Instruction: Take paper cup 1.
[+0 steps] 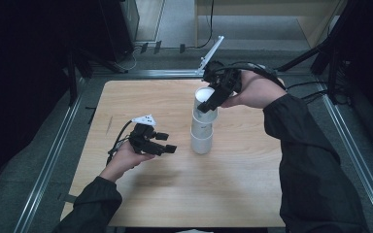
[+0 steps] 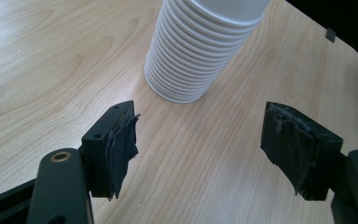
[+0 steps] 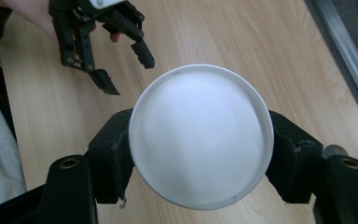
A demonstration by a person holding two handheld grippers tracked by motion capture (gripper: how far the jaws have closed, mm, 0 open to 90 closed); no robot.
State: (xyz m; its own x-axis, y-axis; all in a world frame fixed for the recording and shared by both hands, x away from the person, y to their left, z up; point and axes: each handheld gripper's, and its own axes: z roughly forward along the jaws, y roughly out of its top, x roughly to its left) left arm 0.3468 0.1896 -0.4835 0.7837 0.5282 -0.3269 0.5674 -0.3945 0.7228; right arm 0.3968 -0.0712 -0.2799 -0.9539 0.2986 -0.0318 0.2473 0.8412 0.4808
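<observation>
On table (image 1: 165, 194), unmarked white cup stack (image 1: 202, 131)

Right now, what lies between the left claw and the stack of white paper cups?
Bare wooden table only, seen in the left gripper view between the open left claw and the stack of white paper cups.

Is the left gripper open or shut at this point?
Open. In its own view the left gripper has both pads apart with bare table between them; the cup stack stands beyond, untouched.

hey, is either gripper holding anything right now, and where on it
The right gripper clamps the top white cup by its sides just under the rim. The left gripper is open and holds nothing.
</observation>
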